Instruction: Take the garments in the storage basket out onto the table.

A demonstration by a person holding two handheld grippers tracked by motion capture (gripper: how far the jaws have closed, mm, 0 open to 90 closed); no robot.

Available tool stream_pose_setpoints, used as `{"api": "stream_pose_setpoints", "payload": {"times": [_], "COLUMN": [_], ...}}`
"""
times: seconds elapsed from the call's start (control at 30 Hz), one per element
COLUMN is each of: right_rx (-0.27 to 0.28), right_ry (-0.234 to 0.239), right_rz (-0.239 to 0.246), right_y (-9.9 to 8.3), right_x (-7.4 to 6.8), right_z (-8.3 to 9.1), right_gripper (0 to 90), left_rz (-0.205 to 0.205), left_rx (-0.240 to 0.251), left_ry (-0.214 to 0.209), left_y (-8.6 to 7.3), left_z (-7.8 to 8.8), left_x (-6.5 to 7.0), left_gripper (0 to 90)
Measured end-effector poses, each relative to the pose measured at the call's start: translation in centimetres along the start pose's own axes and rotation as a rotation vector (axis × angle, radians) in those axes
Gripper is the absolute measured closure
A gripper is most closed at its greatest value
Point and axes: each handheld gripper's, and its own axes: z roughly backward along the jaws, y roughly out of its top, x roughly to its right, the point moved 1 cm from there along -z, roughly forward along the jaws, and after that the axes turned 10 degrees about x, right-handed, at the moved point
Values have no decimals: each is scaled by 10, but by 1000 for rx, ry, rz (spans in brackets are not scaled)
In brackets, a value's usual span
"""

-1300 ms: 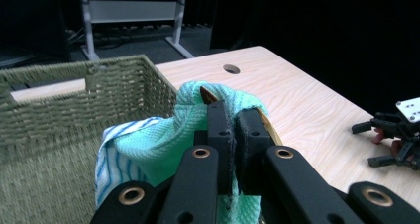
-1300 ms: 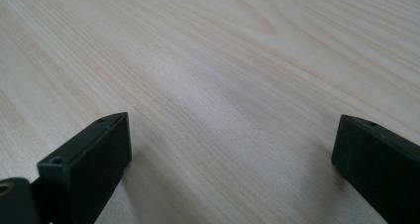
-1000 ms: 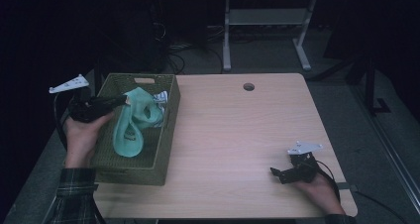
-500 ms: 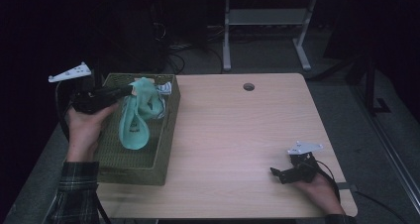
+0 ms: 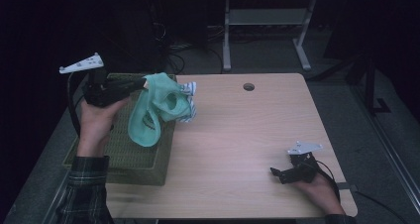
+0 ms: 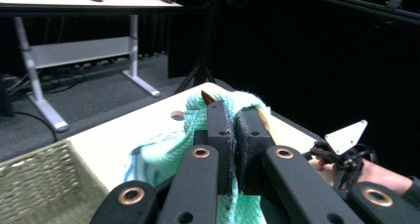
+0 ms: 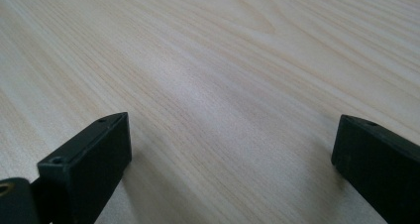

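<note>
Teal garment [image 5: 157, 110] hangs from my left gripper [image 5: 143, 84], jaws clamped on its top fold, above the woven basket [image 5: 121, 149]. Right gripper [image 5: 275, 173] rests wide open on the surface [image 5: 237, 135]. Recommend lifting until the trailing hem and the striped cloth [image 5: 188, 89] clinging beside it clear the rim.

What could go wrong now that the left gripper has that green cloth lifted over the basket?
The left gripper is shut on one edge of the green cloth, so the loose, hanging part could slip free. Its low end hangs near the basket rim and might snag the weave. A white striped piece beside the cloth may be dragged out along with it. The right gripper rests open on the table, too far off to help.
</note>
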Motion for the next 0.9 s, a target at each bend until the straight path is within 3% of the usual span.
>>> {"api": "stream_pose_setpoints", "payload": {"times": [0.57, 0.9], "right_rx": [0, 0], "right_ry": [0, 0], "right_rz": [0, -1], "right_y": [0, 0], "right_x": [0, 0], "right_z": [0, 0], "right_gripper": [18, 18], "left_rz": [-9, -2], "left_rx": [-45, -43], "left_ry": [-90, -150], "left_y": [-7, -13], "left_z": [-45, -69], "left_x": [26, 42], "left_gripper": [864, 865]}}
